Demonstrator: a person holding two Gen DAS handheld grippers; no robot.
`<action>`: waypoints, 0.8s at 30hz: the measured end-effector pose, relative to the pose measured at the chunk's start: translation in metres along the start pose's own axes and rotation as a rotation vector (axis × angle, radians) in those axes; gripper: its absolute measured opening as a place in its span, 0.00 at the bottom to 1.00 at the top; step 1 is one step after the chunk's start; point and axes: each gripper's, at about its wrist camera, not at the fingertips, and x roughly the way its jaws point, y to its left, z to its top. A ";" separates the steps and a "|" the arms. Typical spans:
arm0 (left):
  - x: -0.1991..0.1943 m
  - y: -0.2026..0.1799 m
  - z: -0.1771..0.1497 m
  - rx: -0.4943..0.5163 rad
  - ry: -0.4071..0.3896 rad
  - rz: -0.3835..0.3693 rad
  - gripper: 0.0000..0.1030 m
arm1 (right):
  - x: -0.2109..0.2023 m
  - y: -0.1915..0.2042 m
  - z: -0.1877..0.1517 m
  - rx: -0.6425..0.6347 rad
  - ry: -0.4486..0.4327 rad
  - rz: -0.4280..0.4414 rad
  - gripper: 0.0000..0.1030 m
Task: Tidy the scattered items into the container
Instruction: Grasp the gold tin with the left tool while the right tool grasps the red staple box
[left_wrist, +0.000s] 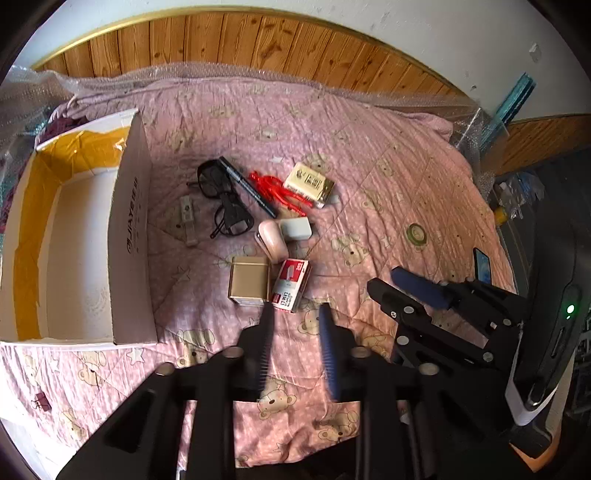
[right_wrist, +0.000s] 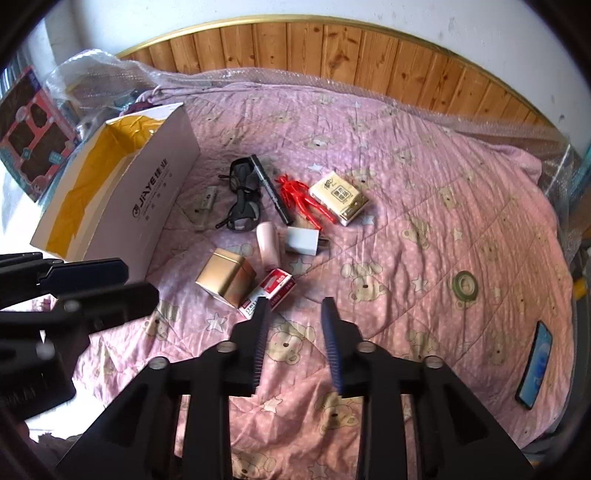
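Left wrist view shows both grippers, left (left_wrist: 295, 314) and right (left_wrist: 406, 288), parted and empty near the clutter beside the box (left_wrist: 129, 221); the soft quilt (left_wrist: 369, 147) may spoil a pinch.

The white box (right_wrist: 122, 206) had the word "JIAYE" in grey letters on its long side, with a small round sign before it and some Chinese signs after it that were too small to read. The red and white little box (left_wrist: 290, 283) had printing on it, but it was too blurry to read. The tissue pack (right_wrist: 339, 198) also had Chinese signs on its top, and those could not be made out either.
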 end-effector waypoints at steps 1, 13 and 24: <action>0.002 0.000 0.000 0.003 0.005 -0.001 0.39 | 0.003 -0.001 0.001 0.004 0.007 0.005 0.35; 0.050 0.014 0.021 0.031 0.091 -0.002 0.52 | 0.059 -0.022 0.007 0.101 0.146 0.094 0.38; 0.100 0.045 0.033 -0.019 0.183 0.012 0.52 | 0.118 -0.033 0.006 0.238 0.297 0.276 0.38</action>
